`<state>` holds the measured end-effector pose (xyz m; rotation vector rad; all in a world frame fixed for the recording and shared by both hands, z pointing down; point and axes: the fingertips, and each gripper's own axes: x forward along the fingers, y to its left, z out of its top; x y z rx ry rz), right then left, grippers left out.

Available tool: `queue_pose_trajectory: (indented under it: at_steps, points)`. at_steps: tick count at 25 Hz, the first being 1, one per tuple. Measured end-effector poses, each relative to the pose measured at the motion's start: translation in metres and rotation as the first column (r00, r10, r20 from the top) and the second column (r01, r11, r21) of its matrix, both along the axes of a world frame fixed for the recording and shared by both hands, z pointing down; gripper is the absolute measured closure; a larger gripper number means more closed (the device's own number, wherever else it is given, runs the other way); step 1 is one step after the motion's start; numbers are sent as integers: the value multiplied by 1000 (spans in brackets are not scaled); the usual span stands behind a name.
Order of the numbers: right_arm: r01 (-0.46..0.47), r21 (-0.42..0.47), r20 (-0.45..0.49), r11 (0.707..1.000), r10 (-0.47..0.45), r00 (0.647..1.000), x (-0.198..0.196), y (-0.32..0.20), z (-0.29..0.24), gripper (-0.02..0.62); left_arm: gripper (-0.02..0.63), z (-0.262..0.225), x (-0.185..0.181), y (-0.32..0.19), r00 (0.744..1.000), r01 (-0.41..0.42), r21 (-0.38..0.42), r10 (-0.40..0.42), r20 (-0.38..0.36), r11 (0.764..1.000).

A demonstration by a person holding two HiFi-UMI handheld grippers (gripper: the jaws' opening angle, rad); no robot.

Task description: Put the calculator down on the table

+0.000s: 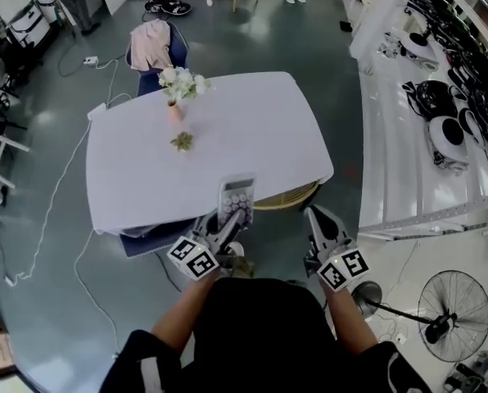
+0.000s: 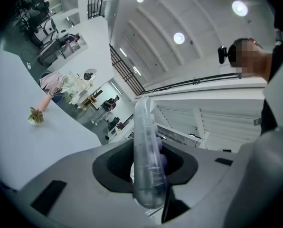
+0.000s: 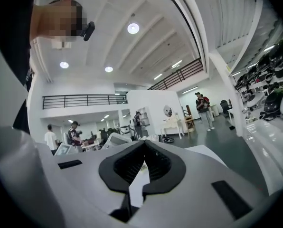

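Observation:
The calculator (image 1: pixel 237 193) is grey-white with a small screen and rows of keys, and it hangs over the near edge of the white-clothed table (image 1: pixel 252 121). My left gripper (image 1: pixel 234 213) is shut on its lower end. In the left gripper view the calculator (image 2: pixel 146 165) stands edge-on between the jaws, with the table (image 2: pixel 18 141) spreading to the left. My right gripper (image 1: pixel 311 213) hovers just off the table's near right corner. In the right gripper view its jaws meet at the tips with nothing between them (image 3: pixel 144 141).
On the table stand a pink vase of white flowers (image 1: pixel 178 88) and a small dried sprig (image 1: pixel 182 142). A wooden chair (image 1: pixel 286 196) is tucked under the near edge, with a blue seat (image 1: pixel 146 240) at the left. A white counter (image 1: pixel 408 137) and a fan (image 1: pixel 453 313) stand to the right.

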<state>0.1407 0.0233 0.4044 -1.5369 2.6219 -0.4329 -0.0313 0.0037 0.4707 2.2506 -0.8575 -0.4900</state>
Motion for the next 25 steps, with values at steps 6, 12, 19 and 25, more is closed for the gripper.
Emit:
queue_pose_trajectory:
  at_steps: [6,12,19,25]
  points:
    - [3,-49,12,999,-2,1000,-18,-55,8,597,477,5,-16,-81,997,70,-68,-70,12,995]
    - [68,-88,-6,994,-69,998,-27,-119,26,597,477,55,-24,-153,988,150,-184,-156,-19,971]
    - [216,-87,26,972,-215,976,-37,-211,31,597,477,131,-42,-221,952,300,-330,-302,48,895]
    - [338,-120,39,933,-336,941,-44,-282,67,597,477,193,-38,-268,929,349,-484,-364,66,802]
